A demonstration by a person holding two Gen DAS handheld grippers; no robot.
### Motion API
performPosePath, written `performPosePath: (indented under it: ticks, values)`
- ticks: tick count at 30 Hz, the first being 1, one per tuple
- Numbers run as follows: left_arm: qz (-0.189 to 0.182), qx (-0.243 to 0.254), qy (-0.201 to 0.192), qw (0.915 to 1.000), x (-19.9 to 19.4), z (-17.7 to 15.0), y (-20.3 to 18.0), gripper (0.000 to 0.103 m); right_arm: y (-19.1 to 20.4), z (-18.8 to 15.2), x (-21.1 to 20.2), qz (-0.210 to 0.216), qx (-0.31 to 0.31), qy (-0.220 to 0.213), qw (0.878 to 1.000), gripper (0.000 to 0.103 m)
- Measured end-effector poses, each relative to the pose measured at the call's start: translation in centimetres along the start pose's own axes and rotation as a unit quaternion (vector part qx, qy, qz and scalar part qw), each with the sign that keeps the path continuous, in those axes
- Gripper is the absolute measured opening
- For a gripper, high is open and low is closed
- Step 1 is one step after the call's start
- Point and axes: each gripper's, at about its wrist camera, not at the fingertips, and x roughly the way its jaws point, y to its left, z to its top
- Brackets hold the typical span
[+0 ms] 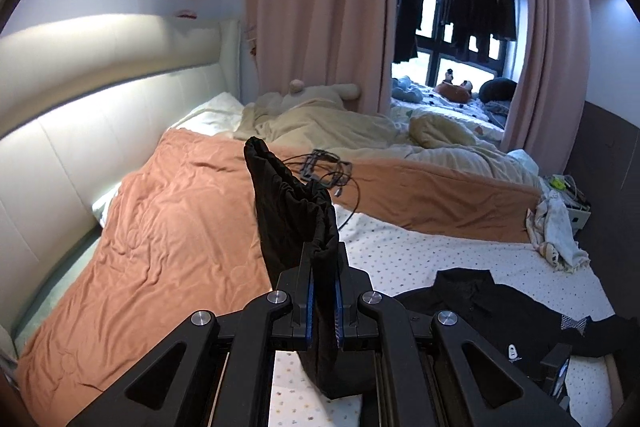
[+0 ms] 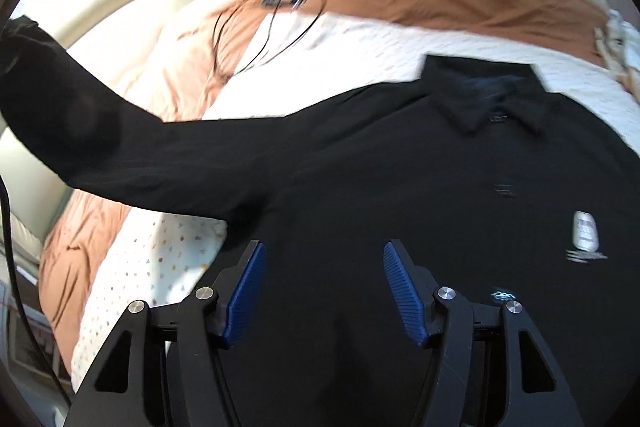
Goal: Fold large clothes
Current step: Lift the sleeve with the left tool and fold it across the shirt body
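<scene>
A black long-sleeved collared shirt [image 2: 420,167] lies front up on the dotted white sheet [image 2: 160,259], with a white logo on its chest. My left gripper [image 1: 323,259] is shut on the shirt's sleeve [image 1: 288,203], whose cuff stands up above the fingers. In the right wrist view that sleeve [image 2: 80,131] stretches up and away to the left. My right gripper [image 2: 324,255] hovers over the shirt's body, its blue pads [image 2: 248,291] apart and nothing between them. The shirt's collar and body [image 1: 480,303] show low on the right in the left wrist view.
An orange quilt [image 1: 172,227] covers the bed's left and far side, with beige bedding [image 1: 320,123] behind it. A black cable and small frame [image 1: 326,171] lie on the quilt. A padded white headboard [image 1: 80,131] runs along the left. Crumpled light cloth [image 1: 560,231] sits at the right edge.
</scene>
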Motion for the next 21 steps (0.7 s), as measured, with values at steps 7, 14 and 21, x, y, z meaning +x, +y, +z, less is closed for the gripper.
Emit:
performPosePath:
  ticks: [7,14,21]
  values:
    - [-0.034,0.027,0.01,0.999,1.1,1.7,-9.3,0.007,-9.2,-3.5,-9.3,-0.045,0.036,-0.045,0.997,0.067]
    - [-0.049,0.076,0.033,0.9954,2.4,0.5,-17.2,0.007,-16.0,-9.0,-16.2,-0.095,0.065,-0.115,0.987,0.092]
    - [-0.056,0.09,0.051,0.993,3.9,-0.2,-23.6,0.007,-20.7,-10.1,-16.5,-0.08,0.139,-0.134,0.978,0.092]
